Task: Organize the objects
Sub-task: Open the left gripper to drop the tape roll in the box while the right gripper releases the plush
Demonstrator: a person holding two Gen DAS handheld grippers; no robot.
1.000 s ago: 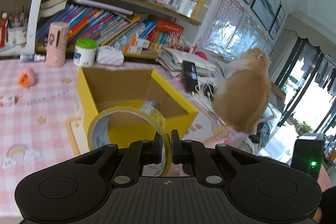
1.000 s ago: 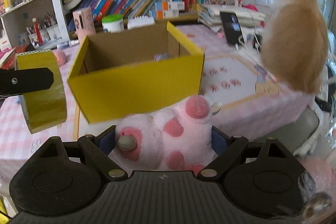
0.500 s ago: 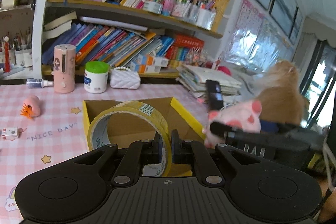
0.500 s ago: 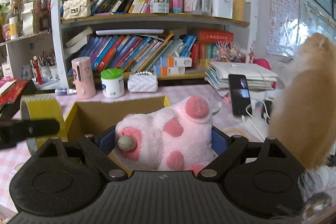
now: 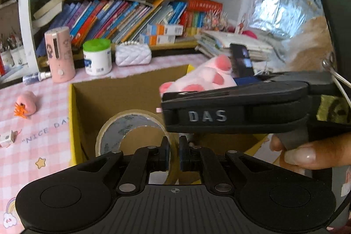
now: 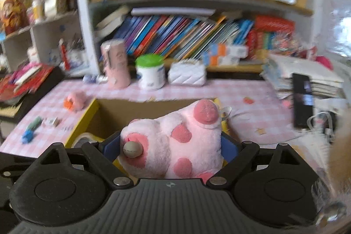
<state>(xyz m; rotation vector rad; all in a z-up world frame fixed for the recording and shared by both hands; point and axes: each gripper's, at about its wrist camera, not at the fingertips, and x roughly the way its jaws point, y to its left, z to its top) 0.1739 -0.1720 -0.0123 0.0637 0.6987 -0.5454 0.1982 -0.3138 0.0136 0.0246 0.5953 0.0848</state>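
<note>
Both grippers are hanging over the open yellow cardboard box (image 5: 122,98), which is sitting on the pink checked tablecloth (image 5: 33,124) with its brown inside showing. The left gripper (image 5: 174,155) is pinching the near wall of the tape roll (image 5: 131,131), one finger inside the ring and one outside, and the roll is sitting just within the box's near-left part. The right gripper (image 6: 170,146) is squeezing the pink spotted plush toy (image 6: 175,139) between its blue pads, holding it above the box's right half; in the left wrist view its black body is crossing directly over the left gripper's fingers. To finish this step well, each item should probably be lowered until it is resting on the box floor before the fingers part, the tape keeping to the left and the plush to the right so they are not stacking. The upper gripper seems best released first and drawn away, since the two tools are overlapping closely and could be knocking together.
</note>
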